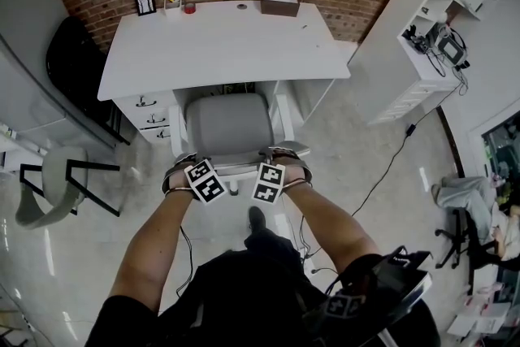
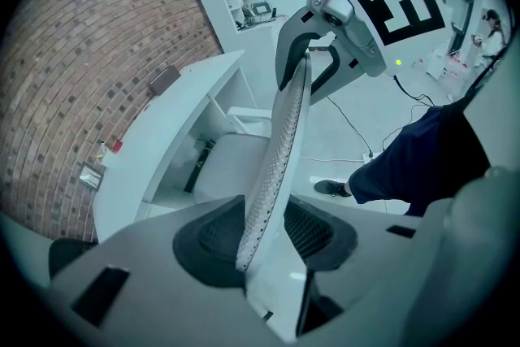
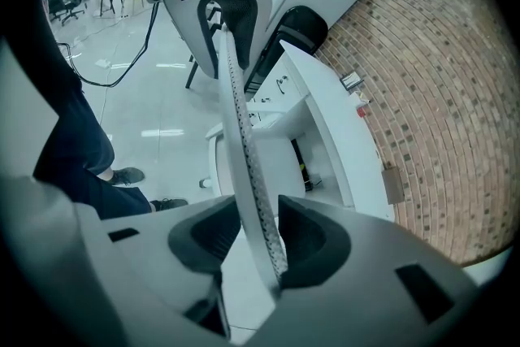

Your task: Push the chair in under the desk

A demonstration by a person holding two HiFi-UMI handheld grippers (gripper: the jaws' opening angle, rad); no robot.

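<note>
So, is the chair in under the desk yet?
Only partly in: the chair seat's front edge reaches the desk, but most of the seat and the backrest stand out in front.

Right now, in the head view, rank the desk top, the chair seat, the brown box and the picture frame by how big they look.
1. Desk top, largest.
2. Chair seat.
3. Brown box and picture frame look about alike, so I leave them unranked.
</note>
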